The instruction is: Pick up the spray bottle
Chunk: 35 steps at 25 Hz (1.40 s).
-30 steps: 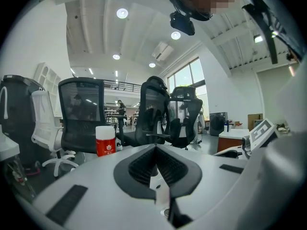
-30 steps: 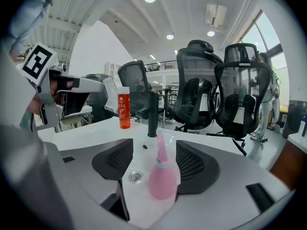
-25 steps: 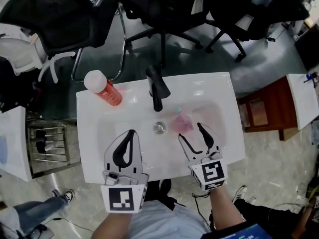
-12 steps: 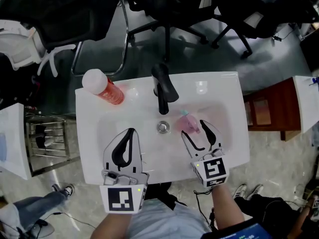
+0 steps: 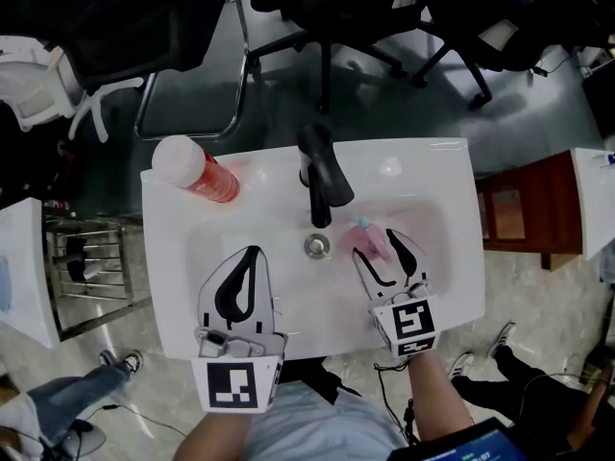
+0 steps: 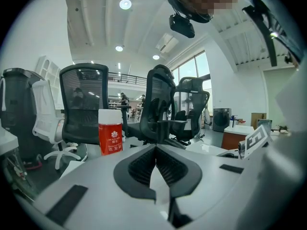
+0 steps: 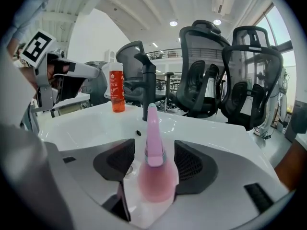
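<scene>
A pink spray bottle (image 5: 373, 241) stands in the white sink basin (image 5: 423, 176), just right of the drain (image 5: 316, 246). My right gripper (image 5: 377, 245) reaches over the sink's front edge. Its jaws are closing on either side of the bottle (image 7: 154, 171), whose tall pink nozzle rises between the ribbed pads (image 7: 192, 164); a gap still shows beside the neck. My left gripper (image 5: 252, 253) hangs over the basin's left half. Its jaws are shut with nothing in them, as the left gripper (image 6: 156, 150) view also shows.
A black faucet (image 5: 322, 176) stands at the back centre of the sink. A red bottle with a white cap (image 5: 197, 169) sits on the back left corner. Office chairs (image 5: 317, 8) crowd the floor behind. A brown cabinet (image 5: 514, 214) stands to the right.
My right gripper has slid forward and down, so its jaws now flank the pink bottle. The left gripper has barely shifted.
</scene>
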Tool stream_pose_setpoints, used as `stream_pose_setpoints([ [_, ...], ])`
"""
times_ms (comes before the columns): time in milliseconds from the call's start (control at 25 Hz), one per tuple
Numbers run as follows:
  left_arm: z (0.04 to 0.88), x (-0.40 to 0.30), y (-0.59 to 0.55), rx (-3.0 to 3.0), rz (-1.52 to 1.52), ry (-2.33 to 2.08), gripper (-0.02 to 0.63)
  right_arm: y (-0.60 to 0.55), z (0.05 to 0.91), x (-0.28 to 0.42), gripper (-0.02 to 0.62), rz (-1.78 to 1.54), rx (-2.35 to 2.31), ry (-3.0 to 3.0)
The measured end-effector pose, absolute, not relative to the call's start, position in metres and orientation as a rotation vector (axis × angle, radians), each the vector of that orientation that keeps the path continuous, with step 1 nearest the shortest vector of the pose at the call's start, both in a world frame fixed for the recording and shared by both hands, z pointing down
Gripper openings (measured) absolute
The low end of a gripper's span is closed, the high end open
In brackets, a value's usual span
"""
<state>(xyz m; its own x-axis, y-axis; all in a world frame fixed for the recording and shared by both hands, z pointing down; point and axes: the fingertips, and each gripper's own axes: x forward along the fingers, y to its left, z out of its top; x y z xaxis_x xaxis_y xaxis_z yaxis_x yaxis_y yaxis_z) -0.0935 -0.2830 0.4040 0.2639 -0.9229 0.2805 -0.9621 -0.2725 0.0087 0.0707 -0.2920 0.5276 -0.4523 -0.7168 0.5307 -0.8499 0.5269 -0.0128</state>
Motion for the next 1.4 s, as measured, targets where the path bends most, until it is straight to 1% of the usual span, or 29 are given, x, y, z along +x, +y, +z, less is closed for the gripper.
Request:
stream_pose_setpoints([
  [360, 0.411, -0.099, -0.29, 2.339, 0.329, -1.78, 0.015, -0.295, 0.545, 0.069, 0.256, 0.372, 1.255, -2.282],
  [1080, 0.418, -0.097, -0.296, 2.341, 0.357, -1.765, 0.015, -0.3, 0.551, 0.068, 0.214, 0.378, 1.269, -2.265],
  [1400, 0.417, -0.098, -0.295, 2.342, 0.355, -1.771, 0.015, -0.3, 0.551, 0.069, 0.207, 0.372, 1.271, -2.262],
])
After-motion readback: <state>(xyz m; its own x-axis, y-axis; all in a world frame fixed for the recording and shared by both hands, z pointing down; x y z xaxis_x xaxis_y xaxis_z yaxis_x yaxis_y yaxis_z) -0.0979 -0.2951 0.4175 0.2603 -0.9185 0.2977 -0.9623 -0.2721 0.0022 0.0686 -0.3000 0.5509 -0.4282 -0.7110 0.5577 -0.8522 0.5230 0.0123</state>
